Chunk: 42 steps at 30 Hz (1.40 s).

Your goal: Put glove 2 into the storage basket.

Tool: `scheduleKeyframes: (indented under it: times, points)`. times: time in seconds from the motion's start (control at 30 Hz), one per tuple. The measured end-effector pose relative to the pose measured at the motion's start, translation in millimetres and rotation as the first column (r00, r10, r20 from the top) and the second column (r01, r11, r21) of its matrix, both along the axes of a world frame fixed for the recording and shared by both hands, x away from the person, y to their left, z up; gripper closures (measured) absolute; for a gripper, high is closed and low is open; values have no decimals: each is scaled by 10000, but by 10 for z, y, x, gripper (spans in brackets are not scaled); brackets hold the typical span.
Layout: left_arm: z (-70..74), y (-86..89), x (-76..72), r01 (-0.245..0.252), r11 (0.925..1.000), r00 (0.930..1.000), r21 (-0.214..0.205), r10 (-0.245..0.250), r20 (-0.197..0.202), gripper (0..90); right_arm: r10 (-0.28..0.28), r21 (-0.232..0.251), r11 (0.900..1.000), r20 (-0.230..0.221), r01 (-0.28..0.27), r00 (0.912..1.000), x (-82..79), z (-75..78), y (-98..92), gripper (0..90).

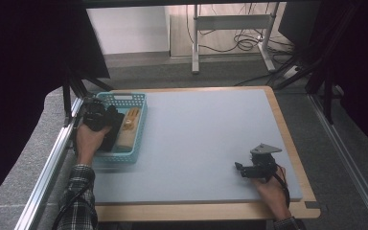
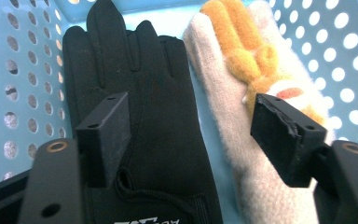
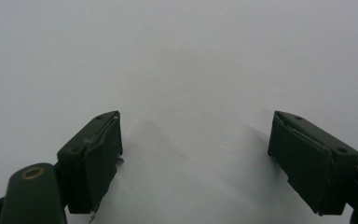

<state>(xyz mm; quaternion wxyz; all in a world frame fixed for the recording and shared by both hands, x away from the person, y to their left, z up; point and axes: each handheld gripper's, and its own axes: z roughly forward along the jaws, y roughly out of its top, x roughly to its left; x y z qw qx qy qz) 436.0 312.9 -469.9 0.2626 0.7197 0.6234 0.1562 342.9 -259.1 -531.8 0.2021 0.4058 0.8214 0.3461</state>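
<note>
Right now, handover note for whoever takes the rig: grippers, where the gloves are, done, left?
Left gripper: jaws open, nothing between the pads, over the blue basket at the table's left.
Right gripper: jaws open, empty, over the bare grey table at front right.
Black glove and cream-and-orange glove lie side by side, flat in the basket.
Done: both gloves are in the basket.
Left: probably just backing the left gripper out.

Black glove (image 2: 140,116) cuff cut off; cream glove (image 2: 242,154) partly behind jaws
</note>
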Motion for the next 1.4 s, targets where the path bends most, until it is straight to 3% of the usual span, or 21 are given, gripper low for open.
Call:
scheduleKeyframes:
  times: [0.3, 0.67, 1.4]
  points:
    - [28, 51, -88, 143, 9998, 9993, -160, -137, 340, 183, -1, 1, 10000, -1, 1, 10000, 0, 0, 0, 169]
    - [99, 24, -197, 517, 9982, 9961, -289, -494, 733, 115, 0, -2, 10000, 0, 0, 10000, 0, 0, 0, 169]
    - [147, -74, -377, 1240, 9918, 9859, -315, -1195, 1171, 52, -2, -5, 10000, 3, 2, 10000, -1, 0, 0, 169]
